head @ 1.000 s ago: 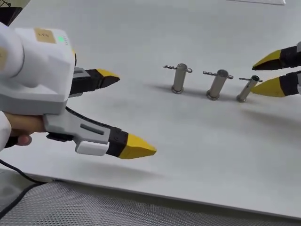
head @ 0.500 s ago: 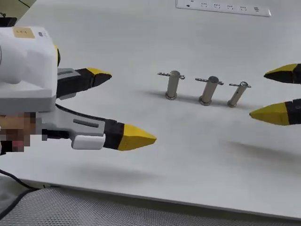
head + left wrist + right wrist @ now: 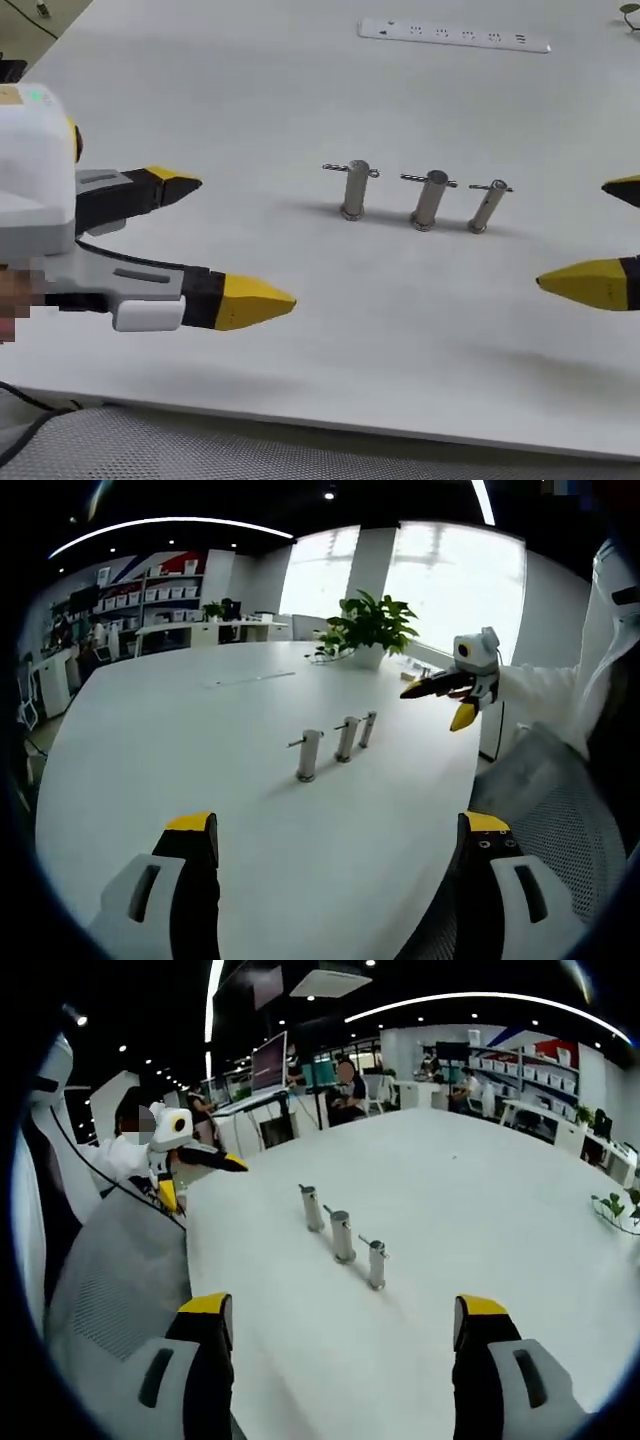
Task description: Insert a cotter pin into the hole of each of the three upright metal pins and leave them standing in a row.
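Three upright metal pins stand in a row on the white table: the left pin [image 3: 354, 190], the middle pin [image 3: 430, 199] and the right pin [image 3: 486, 205]. A cotter pin crosses the top of each. The row also shows in the left gripper view [image 3: 340, 742] and the right gripper view [image 3: 343, 1234]. My left gripper [image 3: 238, 240] hangs open at the left, well short of the row, with nothing between its jaws. My right gripper [image 3: 585, 235] stands open at the right edge, clear of the right pin and holding nothing.
A white power strip [image 3: 453, 35] lies at the far side of the table [image 3: 300, 90]. A grey mesh chair [image 3: 150, 445] sits below the near table edge. A potted plant [image 3: 368, 630] stands on the far end of the table.
My right gripper has drawn back to the right, away from the right pin. The left gripper has shifted slightly left. The camera has tilted, bringing the power strip into view.
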Available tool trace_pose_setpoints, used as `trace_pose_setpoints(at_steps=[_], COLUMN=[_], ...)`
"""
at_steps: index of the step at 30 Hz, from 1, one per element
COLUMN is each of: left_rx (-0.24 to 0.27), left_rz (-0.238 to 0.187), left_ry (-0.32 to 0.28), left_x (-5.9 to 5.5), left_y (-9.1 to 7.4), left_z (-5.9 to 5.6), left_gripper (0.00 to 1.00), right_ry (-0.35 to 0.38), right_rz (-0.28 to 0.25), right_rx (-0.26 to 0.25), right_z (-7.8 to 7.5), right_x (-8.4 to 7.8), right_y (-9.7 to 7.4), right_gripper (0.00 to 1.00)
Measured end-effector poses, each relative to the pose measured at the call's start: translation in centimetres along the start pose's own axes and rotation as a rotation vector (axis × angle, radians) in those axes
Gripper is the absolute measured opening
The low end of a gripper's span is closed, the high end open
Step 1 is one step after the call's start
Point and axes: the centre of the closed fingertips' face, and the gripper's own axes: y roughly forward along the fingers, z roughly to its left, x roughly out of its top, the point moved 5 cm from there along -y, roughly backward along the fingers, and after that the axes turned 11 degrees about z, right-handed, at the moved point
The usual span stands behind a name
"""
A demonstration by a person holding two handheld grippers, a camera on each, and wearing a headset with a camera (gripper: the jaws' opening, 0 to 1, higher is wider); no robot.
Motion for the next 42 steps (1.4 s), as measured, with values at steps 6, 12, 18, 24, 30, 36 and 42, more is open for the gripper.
trace_pose_setpoints(at_steps=[6,12,18,24,30,36,42], left_rx=[0.012,0.029,0.045,0.07,0.094,0.133,0.158], left_rz=[-0.014,-0.012,0.001,-0.018,-0.021,-0.028,-0.035], left_ry=[-0.027,-0.073,-0.106,-0.14,-0.164,-0.184,-0.199], left_x=[0.0,-1.3,-2.4,-2.7,-3.3,-3.6,-3.6], left_y=[-0.3,-1.0,-1.5,-2.3,-3.0,-3.6,-3.9], left_z=[-1.1,-0.3,0.1,0.4,0.6,0.8,0.9], left_gripper=[0.99,0.99,0.99,0.99,0.99,0.99,0.98], right_ry=[0.059,0.112,0.16,0.2,0.235,0.245,0.263], right_rz=[-0.038,-0.083,-0.107,-0.12,-0.135,-0.108,-0.098], right_rx=[-0.02,-0.05,-0.068,-0.092,-0.119,-0.13,-0.138], right_z=[0.9,1.1,1.8,1.9,2.2,2.5,2.5], right_x=[-0.3,-0.7,-1.3,-1.9,-2.1,-2.6,-2.7], right_y=[-0.7,-1.5,-2.1,-2.7,-3.2,-3.3,-3.3], right_gripper=[0.94,0.98,0.98,0.98,0.98,0.98,0.98])
